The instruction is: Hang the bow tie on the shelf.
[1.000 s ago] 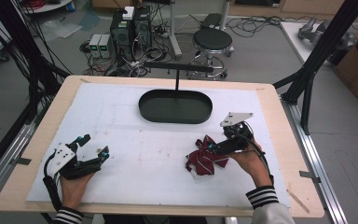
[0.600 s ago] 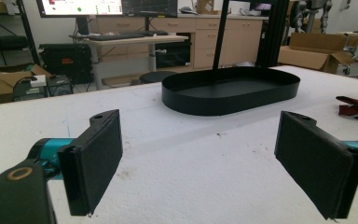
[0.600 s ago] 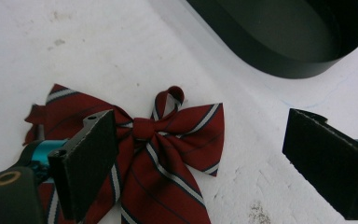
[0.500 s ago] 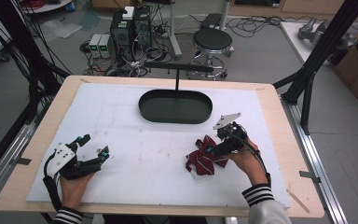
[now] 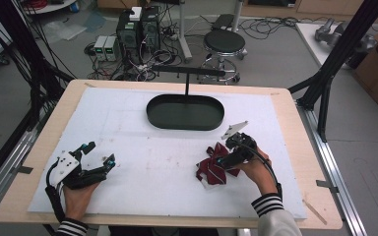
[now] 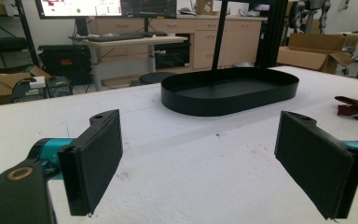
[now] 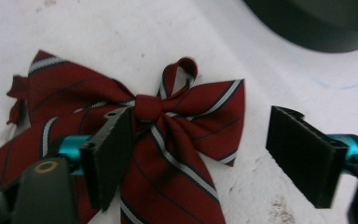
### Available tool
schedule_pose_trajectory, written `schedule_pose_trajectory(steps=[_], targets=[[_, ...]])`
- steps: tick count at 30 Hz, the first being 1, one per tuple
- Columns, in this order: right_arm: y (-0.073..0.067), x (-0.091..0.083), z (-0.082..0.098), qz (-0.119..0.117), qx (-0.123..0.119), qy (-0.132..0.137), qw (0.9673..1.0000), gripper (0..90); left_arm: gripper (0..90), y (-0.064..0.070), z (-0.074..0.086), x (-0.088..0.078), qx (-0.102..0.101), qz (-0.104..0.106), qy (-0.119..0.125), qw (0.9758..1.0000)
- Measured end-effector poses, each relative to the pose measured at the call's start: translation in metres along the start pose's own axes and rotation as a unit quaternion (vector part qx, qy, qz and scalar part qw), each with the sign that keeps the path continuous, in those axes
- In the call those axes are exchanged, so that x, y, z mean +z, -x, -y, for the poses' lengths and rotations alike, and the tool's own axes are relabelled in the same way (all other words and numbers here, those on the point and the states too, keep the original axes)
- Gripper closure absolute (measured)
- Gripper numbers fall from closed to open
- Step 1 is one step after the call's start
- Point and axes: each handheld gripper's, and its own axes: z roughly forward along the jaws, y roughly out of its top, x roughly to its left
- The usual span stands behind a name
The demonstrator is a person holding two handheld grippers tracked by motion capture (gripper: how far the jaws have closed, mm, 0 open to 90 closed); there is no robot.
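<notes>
A dark red bow (image 5: 211,171) with white and navy stripes lies flat on the white table cover, right of centre. My right gripper (image 5: 220,162) hangs low over it, pointing down. In the right gripper view the bow's knot and right wing (image 7: 191,112) lie between the jaws of the right gripper (image 7: 200,140). The jaws have just been closing but still stand apart, and neither pad presses on the cloth. My left gripper (image 5: 99,153) rests open at the table's front left with nothing between its pads (image 6: 98,158).
A black oval tray (image 5: 177,112) with an upright post and crossbar (image 5: 187,87) stands at the back centre, seen also as the tray (image 6: 228,91) in the left gripper view. Bare white cover lies between the two hands. The wooden table edge (image 5: 295,147) runs along the right.
My right gripper has come down closer onto the bow and its jaws have narrowed. The bow and the left gripper have stayed where they were.
</notes>
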Motion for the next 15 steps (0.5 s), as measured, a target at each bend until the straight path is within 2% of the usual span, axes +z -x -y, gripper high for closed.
schedule_pose_trajectory(steps=[2, 4, 5, 8, 15], targets=[[-0.0004, 0.0025, -0.0006, 0.000, -0.004, -0.006, 1.0000, 26.6, 15.5, 0.0000, 0.0000, -0.0001, 0.000, 0.000, 0.000, 1.0000], [-0.0004, 0.0032, -0.0015, -0.001, -0.006, -0.007, 1.0000, 31.7, 15.6, 0.0000, 0.0000, -0.0001, 0.001, 0.000, 0.000, 1.0000], [-0.0012, 0.0036, -0.0025, 0.001, -0.011, -0.009, 0.9999, 37.3, 15.6, -0.0001, 0.0000, -0.0001, 0.001, 0.000, 0.000, 1.0000], [-0.0009, 0.0051, -0.0024, -0.004, -0.012, -0.017, 0.9998, 41.5, 15.6, -0.0001, 0.0001, -0.0001, 0.001, 0.000, 0.001, 1.0000], [-0.0037, 0.0079, -0.0031, -0.017, -0.020, -0.030, 0.9992, 45.6, 15.6, -0.0003, 0.0000, -0.0001, 0.001, 0.001, 0.000, 1.0000]])
